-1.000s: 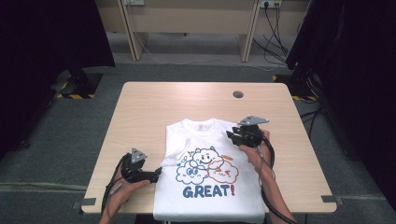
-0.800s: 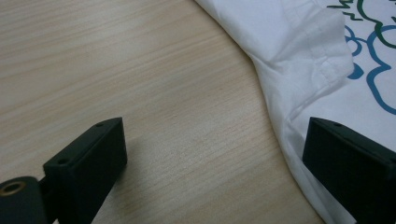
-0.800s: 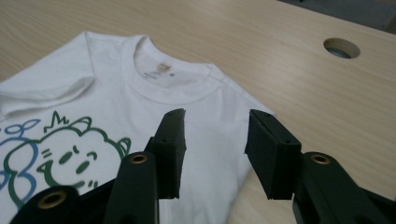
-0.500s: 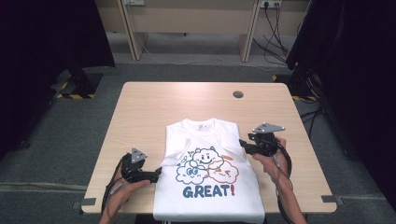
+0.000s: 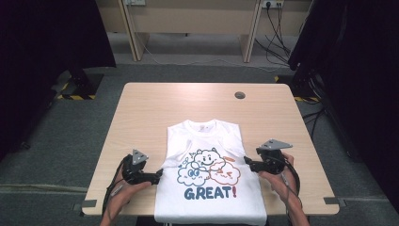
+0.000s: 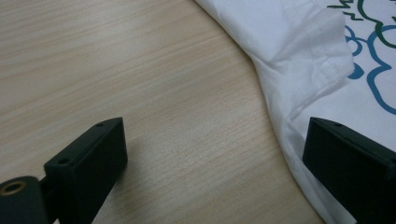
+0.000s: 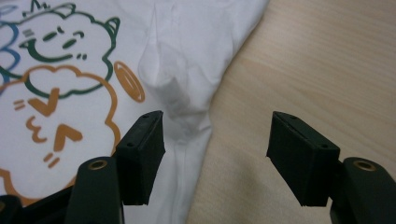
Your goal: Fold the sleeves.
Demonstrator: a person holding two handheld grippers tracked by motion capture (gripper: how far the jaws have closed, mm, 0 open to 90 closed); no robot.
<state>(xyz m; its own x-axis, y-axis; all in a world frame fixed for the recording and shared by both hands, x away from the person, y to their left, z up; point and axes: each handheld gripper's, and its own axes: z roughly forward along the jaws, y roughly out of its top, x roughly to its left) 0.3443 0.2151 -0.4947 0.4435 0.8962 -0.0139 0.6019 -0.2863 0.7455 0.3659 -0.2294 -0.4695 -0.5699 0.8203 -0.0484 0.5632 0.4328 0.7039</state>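
Your white T-shirt [image 5: 209, 188] reads "GREAT!" under cartoon clouds. Left gripper [image 5: 159, 174] and right gripper [image 5: 245, 161]: jaws apart, flanking its edges, gripping nothing.

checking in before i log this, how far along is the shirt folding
Done: both sleeves of the t-shirt look folded in over the front, giving straight sides. In hand: the left gripper and right gripper sit open at the shirt's two side edges, holding nothing. Left: the shirt lies full length, hem over the table edge, so the lengthwise fold is probably next.
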